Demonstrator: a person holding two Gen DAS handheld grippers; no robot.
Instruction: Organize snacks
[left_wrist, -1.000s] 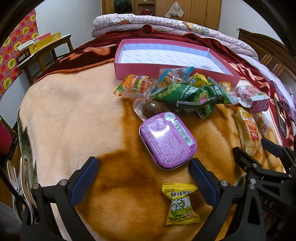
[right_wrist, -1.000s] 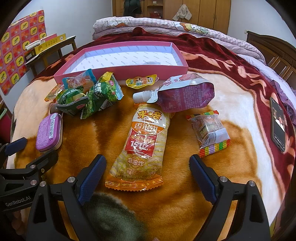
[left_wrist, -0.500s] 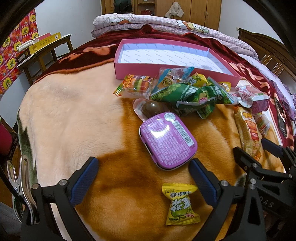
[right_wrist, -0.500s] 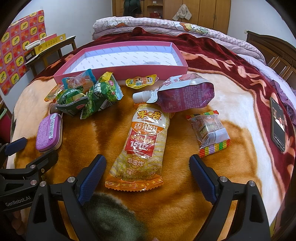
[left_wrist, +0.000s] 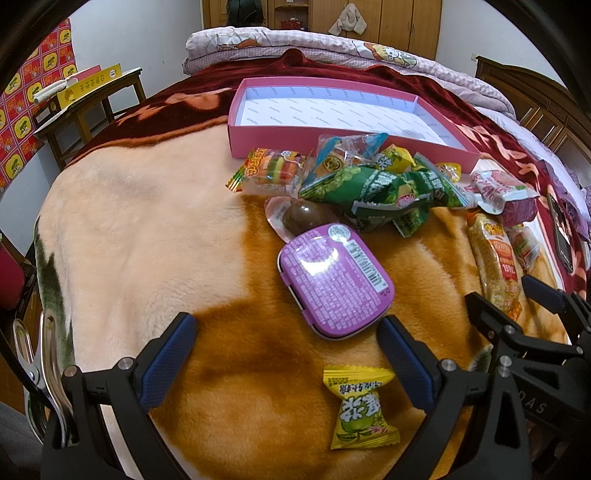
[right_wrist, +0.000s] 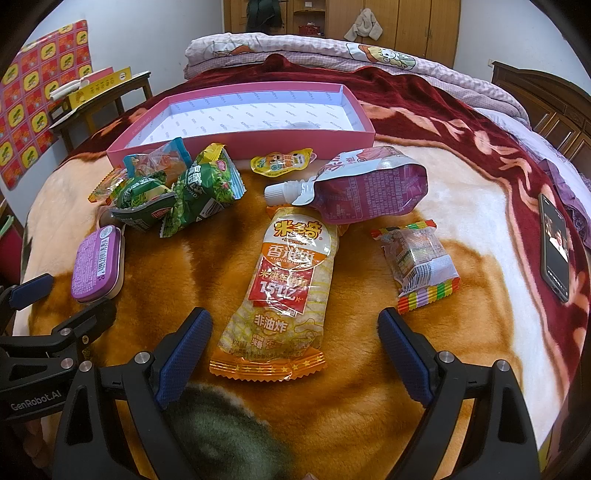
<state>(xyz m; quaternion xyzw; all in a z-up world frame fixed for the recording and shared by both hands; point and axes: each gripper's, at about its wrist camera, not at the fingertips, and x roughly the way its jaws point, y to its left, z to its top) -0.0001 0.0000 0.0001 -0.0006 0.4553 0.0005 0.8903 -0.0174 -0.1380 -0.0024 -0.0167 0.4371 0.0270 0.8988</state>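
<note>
Snacks lie scattered on a plush blanket in front of an empty pink box (left_wrist: 332, 131) (right_wrist: 236, 138). My left gripper (left_wrist: 288, 347) is open, with a purple tin (left_wrist: 334, 282) just ahead of its fingers and a yellow candy (left_wrist: 360, 408) between them. My right gripper (right_wrist: 295, 339) is open around the bottom end of a long orange rice-cracker bag (right_wrist: 286, 295). Green pea bags (right_wrist: 184, 194), a purple spout pouch (right_wrist: 365, 194) and a rainbow-edged gummy pack (right_wrist: 419, 264) lie farther off. The purple tin (right_wrist: 98, 264) shows at left in the right wrist view.
A phone (right_wrist: 554, 247) lies on the blanket at far right. A wooden side table (left_wrist: 92, 99) with a yellow box stands left of the bed. Folded quilts (right_wrist: 332, 51) are piled behind the pink box. Bare blanket (left_wrist: 147, 229) spreads to the left.
</note>
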